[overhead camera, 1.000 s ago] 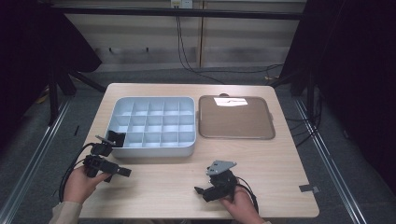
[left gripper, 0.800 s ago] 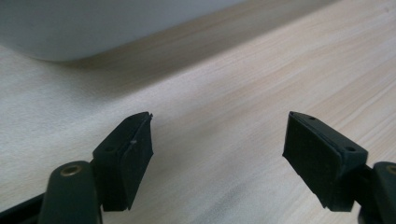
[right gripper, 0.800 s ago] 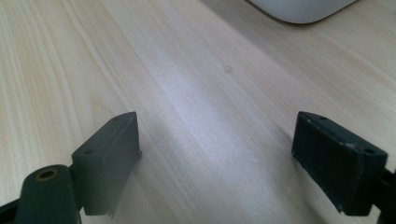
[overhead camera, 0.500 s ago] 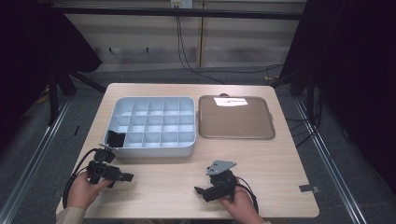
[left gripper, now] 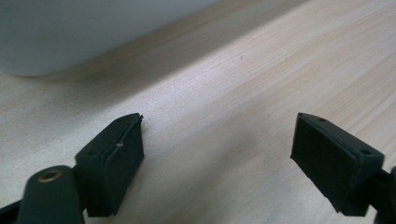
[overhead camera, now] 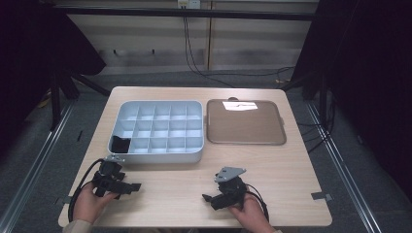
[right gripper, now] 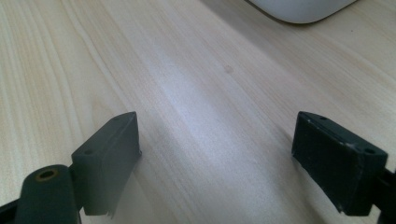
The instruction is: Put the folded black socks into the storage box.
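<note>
Wooden table (overhead camera: 291, 170) w/ a grey divided bin (overhead camera: 158, 131) and a brown tray (overhead camera: 245, 124) side by side, and a black item (overhead camera: 120, 143) sits in the bin's near-left compartment. We've got both grippers low near the front edge, left gripper (overhead camera: 127, 186) and right gripper (overhead camera: 210, 200), jaws wide apart and empty on both. Imo we keep 'em open, lift clear of the bin wall, and come straight down on the next piece, no dragging.
</note>
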`<state>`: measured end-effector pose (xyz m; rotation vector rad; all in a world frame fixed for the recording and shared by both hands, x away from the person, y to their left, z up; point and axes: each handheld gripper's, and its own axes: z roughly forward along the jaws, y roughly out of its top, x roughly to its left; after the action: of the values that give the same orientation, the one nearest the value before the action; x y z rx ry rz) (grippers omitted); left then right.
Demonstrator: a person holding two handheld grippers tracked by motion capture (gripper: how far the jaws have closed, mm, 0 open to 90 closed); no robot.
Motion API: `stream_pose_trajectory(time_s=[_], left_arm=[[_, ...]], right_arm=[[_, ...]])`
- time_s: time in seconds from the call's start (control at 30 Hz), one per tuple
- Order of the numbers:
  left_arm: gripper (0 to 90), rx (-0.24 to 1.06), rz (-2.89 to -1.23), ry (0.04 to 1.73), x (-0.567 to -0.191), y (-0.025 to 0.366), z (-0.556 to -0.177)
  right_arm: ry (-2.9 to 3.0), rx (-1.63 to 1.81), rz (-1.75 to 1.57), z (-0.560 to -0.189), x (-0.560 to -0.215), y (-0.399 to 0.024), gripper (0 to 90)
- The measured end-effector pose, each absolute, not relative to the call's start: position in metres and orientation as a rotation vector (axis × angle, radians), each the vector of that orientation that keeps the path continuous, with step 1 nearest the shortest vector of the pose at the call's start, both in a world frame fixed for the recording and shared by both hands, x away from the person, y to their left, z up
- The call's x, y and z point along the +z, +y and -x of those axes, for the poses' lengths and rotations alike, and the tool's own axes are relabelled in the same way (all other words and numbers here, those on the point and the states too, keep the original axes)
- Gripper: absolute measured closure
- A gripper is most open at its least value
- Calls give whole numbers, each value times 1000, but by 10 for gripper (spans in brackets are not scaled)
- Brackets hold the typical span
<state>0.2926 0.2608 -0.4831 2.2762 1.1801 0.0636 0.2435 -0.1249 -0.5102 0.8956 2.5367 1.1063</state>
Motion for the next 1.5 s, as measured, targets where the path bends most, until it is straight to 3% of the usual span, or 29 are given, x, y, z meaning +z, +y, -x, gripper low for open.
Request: stream_pose_trajectory(time_s=[0.6, 1.17, 1.5], left_arm=[[136, 315, -2295, 1035, -496, 249, -277], [0, 352, -2243, 996, -505, 247, -277], [0, 374, -2202, 973, -509, 251, -278]], right_arm=[[2537, 1107, -896, -243, -510, -125, 148], [2536, 1107, -895, -243, -510, -125, 148], [2535, 1107, -889, -244, -510, -125, 146]])
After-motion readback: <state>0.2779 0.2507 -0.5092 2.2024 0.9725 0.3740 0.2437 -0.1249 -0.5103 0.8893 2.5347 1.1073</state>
